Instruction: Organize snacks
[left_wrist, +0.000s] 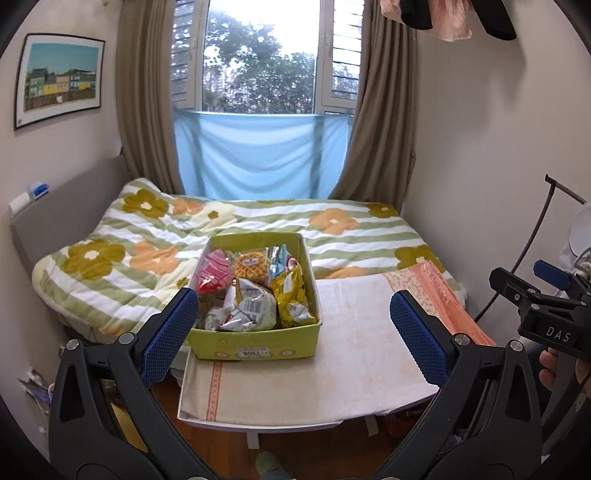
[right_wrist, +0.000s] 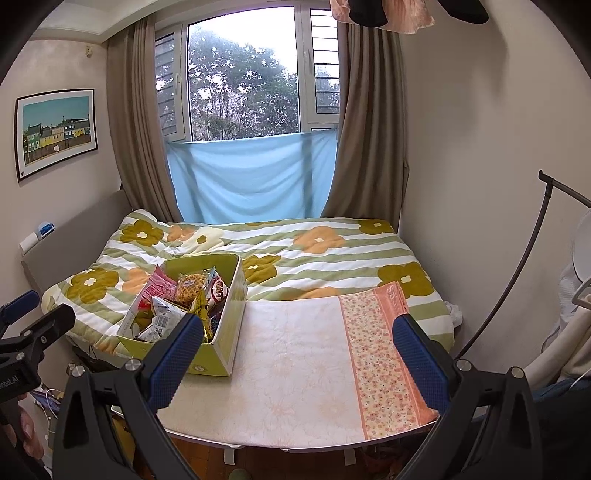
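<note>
A yellow-green cardboard box (left_wrist: 255, 343) (right_wrist: 221, 350) stands on the left part of a small table with a pale floral cloth (left_wrist: 354, 354) (right_wrist: 295, 369). It is filled with several snack packs: a pink one (left_wrist: 216, 271), a round waffle pack (left_wrist: 251, 266), a silver pack (left_wrist: 255, 306) and a gold pack (left_wrist: 291, 295). My left gripper (left_wrist: 291, 336) is open, held back from the box with nothing between its blue pads. My right gripper (right_wrist: 299, 356) is open too, over the bare cloth to the right of the box.
Behind the table lies a bed with a flowered quilt (left_wrist: 155, 251) (right_wrist: 325, 258). Walls close in on both sides, with curtains and a window (left_wrist: 258, 59) at the back. A curved lamp stand (right_wrist: 517, 266) rises at right. The table's near edge overhangs a wood floor (left_wrist: 295, 443).
</note>
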